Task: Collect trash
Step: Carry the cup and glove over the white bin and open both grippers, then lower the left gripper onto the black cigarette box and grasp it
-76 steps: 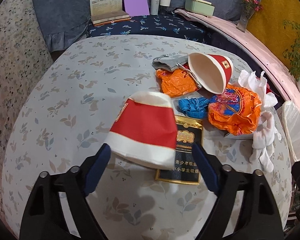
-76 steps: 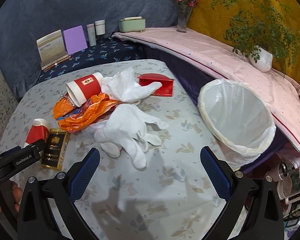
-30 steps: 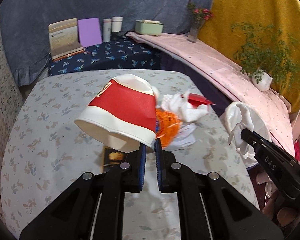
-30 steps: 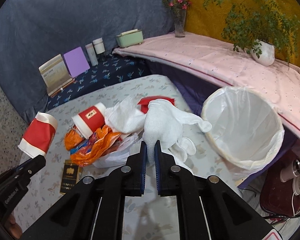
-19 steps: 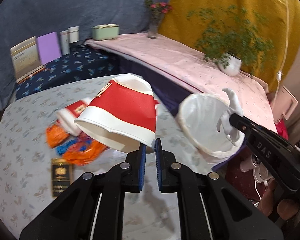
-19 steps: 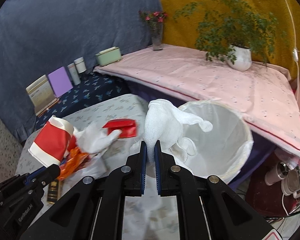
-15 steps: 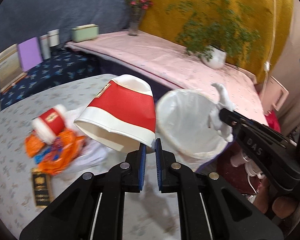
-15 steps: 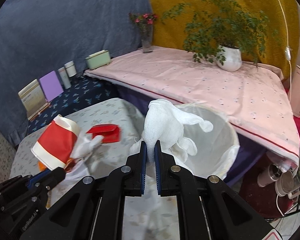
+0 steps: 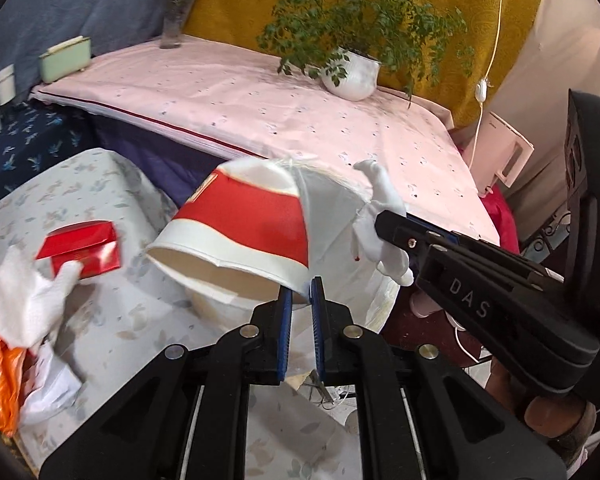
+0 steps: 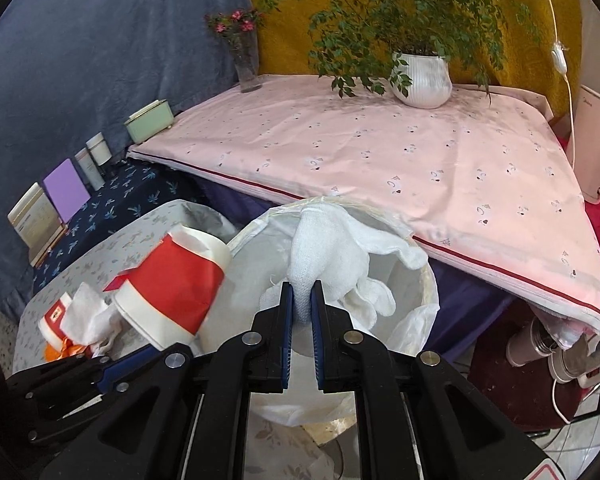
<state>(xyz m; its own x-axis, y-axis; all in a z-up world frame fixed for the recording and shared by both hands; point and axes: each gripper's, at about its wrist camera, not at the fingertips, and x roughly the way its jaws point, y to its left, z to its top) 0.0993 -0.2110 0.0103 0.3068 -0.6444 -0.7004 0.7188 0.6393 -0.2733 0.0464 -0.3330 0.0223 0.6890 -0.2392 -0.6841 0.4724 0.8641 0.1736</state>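
Note:
My left gripper point(image 9: 299, 296) is shut on the rim of a crushed red and white paper cup point(image 9: 244, 224), held above the white-lined trash bin point(image 9: 340, 216). The cup also shows in the right wrist view point(image 10: 172, 284) at the bin's left rim. My right gripper point(image 10: 300, 304) is shut on a white cotton glove point(image 10: 332, 256), held over the mouth of the bin point(image 10: 420, 276). The glove also shows in the left wrist view point(image 9: 380, 216) at the tip of the right gripper.
On the floral table point(image 9: 112, 320) lie a red packet point(image 9: 80, 248), another white glove point(image 9: 24, 300), orange wrappers point(image 9: 0, 376) and a second red cup point(image 10: 56, 312). A pink-covered ledge point(image 10: 380, 152) with a potted plant point(image 10: 420, 76) and a vase point(image 10: 248, 68) stands behind the bin.
Both grippers have swung right from the table toward the bin, carrying the cup and the glove. Both items now hang at or over the bin's mouth.

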